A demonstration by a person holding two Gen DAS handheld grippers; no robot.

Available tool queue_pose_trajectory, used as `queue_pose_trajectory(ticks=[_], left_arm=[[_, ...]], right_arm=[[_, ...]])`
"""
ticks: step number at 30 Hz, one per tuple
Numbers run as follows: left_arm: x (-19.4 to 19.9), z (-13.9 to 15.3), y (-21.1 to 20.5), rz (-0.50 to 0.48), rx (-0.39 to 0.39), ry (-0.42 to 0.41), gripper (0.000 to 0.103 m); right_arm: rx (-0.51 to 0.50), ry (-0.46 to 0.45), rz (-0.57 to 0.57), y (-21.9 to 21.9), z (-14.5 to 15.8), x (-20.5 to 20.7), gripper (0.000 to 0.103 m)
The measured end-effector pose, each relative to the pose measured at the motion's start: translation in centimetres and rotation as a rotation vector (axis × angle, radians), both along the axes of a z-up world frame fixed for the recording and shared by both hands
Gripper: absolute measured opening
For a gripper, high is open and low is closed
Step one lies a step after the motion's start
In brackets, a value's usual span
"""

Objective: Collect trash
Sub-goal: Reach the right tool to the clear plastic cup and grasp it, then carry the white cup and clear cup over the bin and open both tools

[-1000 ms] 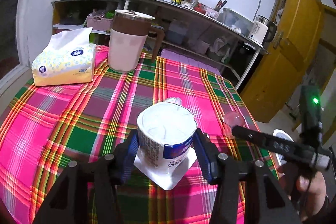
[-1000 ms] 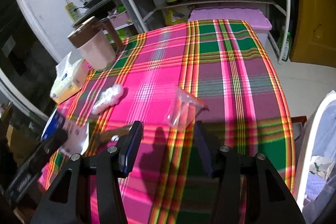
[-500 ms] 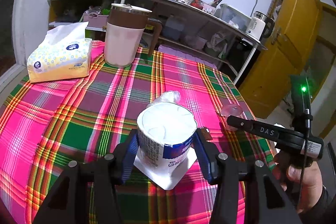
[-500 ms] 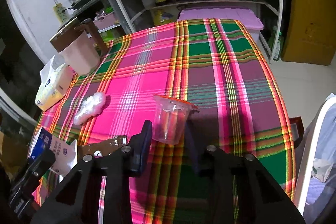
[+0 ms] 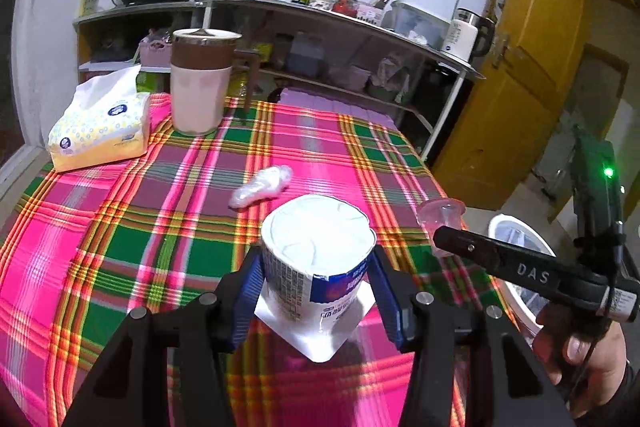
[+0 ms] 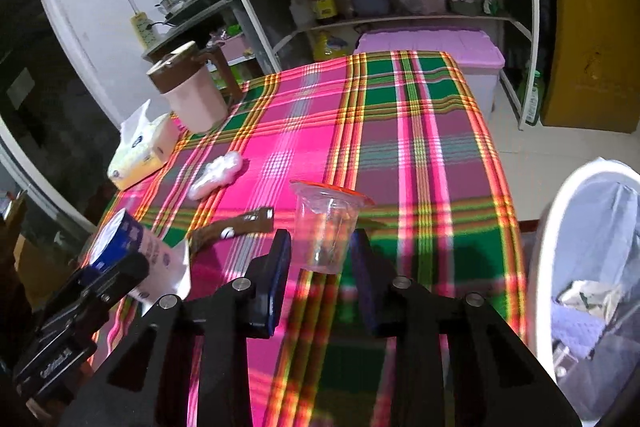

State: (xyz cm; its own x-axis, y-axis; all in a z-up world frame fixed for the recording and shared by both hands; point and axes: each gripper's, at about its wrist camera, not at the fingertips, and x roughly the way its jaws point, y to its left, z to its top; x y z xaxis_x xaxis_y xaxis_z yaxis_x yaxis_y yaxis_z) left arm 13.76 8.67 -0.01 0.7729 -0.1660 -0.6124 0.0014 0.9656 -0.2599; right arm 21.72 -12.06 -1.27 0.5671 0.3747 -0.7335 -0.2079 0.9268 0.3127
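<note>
1. Two grippers were loaded: my left gripper [image 5: 316, 291] had its blue pads pressed against the sides of an upside-down yogurt cup [image 5: 318, 259], base up, square rim below.
2. My right gripper [image 6: 320, 267] pinched a clear plastic cup [image 6: 326, 227] with an orange rim, upright between the fingers; whether it was off the cloth I couldn't tell.
3. Just beyond the yogurt cup, a crumpled white plastic wrapper [image 5: 262, 185] lay on the plaid tablecloth [image 5: 120, 227].
4. Left of the right gripper's fingertips, a brown strip [image 6: 232, 227] lay flat on the cloth, close to the yogurt cup's rim.
5. Farther out, at the far left, stood a pink jug [image 5: 200, 83] with a brown lid, and a tissue pack [image 5: 100, 123] beside it.
6. Off the table's edge, to my right, sat a white-rimmed trash bin [image 6: 560, 247] with a liner and some scraps inside.
</note>
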Motion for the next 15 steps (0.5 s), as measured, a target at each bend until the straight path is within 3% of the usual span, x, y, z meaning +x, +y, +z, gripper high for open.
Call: queue_pose_trajectory(ticks=[15], left_arm=[[-3.2, 2.8, -5.8, -0.091, 0.022, -0.033, 0.052]], right_arm=[[-0.008, -0.105, -0.023, -4.2, 3.6, -7.0, 0.032]])
